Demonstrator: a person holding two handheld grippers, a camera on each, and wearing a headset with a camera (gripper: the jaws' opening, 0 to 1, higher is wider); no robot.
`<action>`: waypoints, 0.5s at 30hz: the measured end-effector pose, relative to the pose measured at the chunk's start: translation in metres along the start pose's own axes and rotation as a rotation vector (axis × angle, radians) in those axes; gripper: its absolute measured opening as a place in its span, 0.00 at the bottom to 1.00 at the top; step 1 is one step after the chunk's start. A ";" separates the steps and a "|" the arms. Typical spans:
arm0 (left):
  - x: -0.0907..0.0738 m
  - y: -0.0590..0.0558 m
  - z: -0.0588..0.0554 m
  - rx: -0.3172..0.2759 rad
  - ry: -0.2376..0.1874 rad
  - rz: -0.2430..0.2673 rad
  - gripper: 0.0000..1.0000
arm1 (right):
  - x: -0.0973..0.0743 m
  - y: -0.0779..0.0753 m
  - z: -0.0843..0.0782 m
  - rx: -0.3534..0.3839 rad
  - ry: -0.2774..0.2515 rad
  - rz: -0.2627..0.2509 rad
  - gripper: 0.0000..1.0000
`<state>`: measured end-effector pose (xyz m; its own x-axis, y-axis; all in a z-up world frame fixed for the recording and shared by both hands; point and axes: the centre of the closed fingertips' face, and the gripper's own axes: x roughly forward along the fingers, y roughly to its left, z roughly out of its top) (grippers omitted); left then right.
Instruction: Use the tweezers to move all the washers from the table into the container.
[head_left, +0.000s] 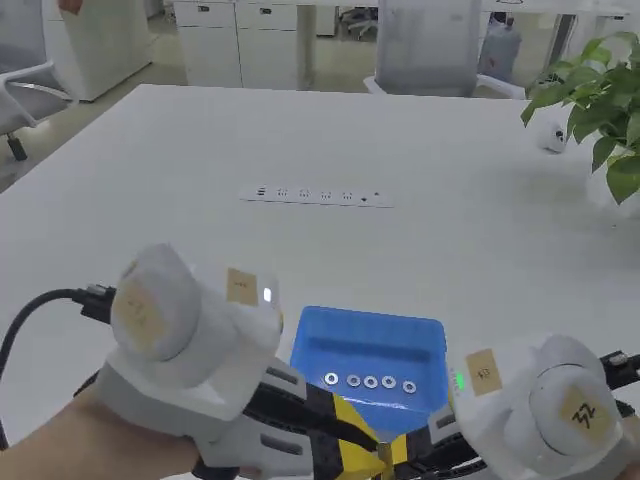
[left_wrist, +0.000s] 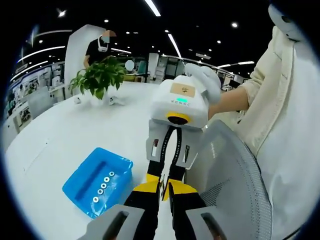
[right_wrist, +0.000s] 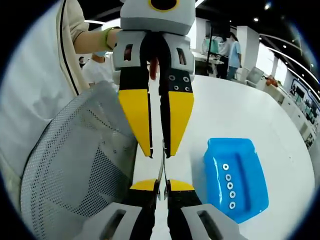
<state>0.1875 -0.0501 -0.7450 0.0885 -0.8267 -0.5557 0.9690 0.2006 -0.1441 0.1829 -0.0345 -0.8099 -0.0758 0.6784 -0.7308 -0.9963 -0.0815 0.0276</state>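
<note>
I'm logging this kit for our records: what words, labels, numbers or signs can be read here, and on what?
"XENSE", faint: on the white body of the right gripper, in the left gripper view.
Tan sticker above it: too blurred to read.
Square tan stickers and round ones in the head view: scrawl, unreadable.
Power strip markings: too small to read.

White worktable (head_left: 450, 230) spans foreground. Flush socket strip (head_left: 318, 195) at 12 o'clock. Potted plant (head_left: 600, 110) at 2 o'clock. White drawer cabinets (head_left: 240, 40) at 11 o'clock. Office chair (head_left: 20, 70) at 10 o'clock. Grey mesh chair back (right_wrist: 75, 170) at table edge. Ceiling strip lights (left_wrist: 173, 45) lit.
</note>
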 end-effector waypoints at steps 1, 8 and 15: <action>0.002 0.000 0.000 0.005 0.003 0.002 0.04 | 0.000 0.000 0.000 -0.002 0.000 -0.001 0.04; 0.005 0.001 0.007 0.024 -0.004 0.010 0.00 | 0.001 -0.001 -0.005 -0.018 0.028 -0.004 0.04; 0.007 0.002 -0.007 0.083 0.062 0.007 0.00 | 0.005 -0.001 -0.014 -0.025 0.065 -0.010 0.04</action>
<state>0.1883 -0.0516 -0.7545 0.0836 -0.7909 -0.6062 0.9845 0.1598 -0.0726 0.1845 -0.0410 -0.8232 -0.0625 0.6307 -0.7735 -0.9956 -0.0938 0.0039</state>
